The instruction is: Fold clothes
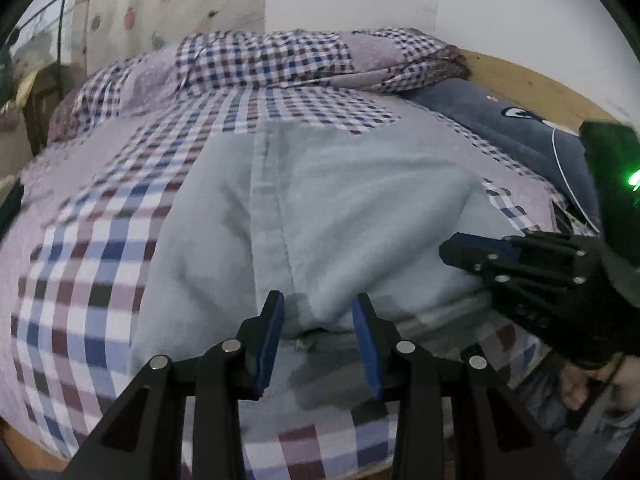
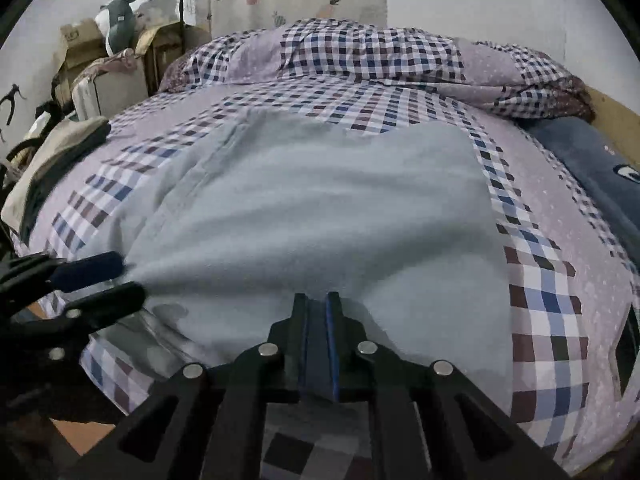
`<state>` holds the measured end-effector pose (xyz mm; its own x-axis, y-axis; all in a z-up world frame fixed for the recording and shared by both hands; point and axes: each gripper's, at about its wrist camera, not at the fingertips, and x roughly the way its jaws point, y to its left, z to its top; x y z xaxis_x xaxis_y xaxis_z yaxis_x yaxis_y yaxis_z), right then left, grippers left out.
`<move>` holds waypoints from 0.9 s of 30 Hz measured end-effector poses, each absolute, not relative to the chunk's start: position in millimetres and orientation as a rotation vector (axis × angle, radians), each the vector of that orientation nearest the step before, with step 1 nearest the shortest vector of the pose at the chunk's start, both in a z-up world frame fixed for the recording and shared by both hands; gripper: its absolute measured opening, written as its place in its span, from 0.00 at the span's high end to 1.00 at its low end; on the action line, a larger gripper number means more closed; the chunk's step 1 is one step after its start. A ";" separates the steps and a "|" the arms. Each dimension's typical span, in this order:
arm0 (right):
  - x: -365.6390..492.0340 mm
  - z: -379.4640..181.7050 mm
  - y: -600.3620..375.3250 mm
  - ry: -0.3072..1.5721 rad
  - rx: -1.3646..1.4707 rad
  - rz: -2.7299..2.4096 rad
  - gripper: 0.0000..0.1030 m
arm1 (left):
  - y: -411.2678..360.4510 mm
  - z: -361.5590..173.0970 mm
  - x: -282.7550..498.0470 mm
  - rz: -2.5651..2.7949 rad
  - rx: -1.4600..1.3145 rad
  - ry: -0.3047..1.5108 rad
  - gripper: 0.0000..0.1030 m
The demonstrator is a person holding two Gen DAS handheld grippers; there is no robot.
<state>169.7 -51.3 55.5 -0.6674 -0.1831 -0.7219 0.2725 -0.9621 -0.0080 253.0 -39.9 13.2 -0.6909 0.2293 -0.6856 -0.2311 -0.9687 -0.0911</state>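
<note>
A light blue garment lies spread on the checked bedspread, with a stitched seam running down its middle. My left gripper is open at the garment's near edge, and a raised hump of cloth sits between its blue pads. In the right wrist view the same garment fills the middle. My right gripper has its pads nearly together at the near hem and looks shut on the cloth edge. The right gripper also shows at the right of the left wrist view, and the left gripper at the left of the right wrist view.
A rolled checked quilt lies across the far end of the bed. A dark blue cushion rests by the wooden bed frame. Folded beige clothing sits at the bed's left edge, with boxes and a rack beyond.
</note>
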 end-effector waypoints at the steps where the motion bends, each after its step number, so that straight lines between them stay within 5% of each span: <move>1: 172.5 56.6 -47.9 0.130 1.137 -2.658 0.92 | -41.2 12.3 257.5 2.688 -1.097 0.008 0.62; 9: 201.4 63.9 -34.6 0.053 1.100 -2.696 0.85 | -62.6 13.9 275.6 2.696 -1.078 -0.173 0.62; 14: 208.4 69.2 -37.6 0.135 1.086 -2.731 0.76 | -74.6 21.3 282.6 2.710 -1.008 -0.284 0.50; 27: 205.4 70.7 -33.3 0.147 1.057 -2.727 0.69 | -65.3 -0.8 250.2 2.642 -1.075 -0.322 0.50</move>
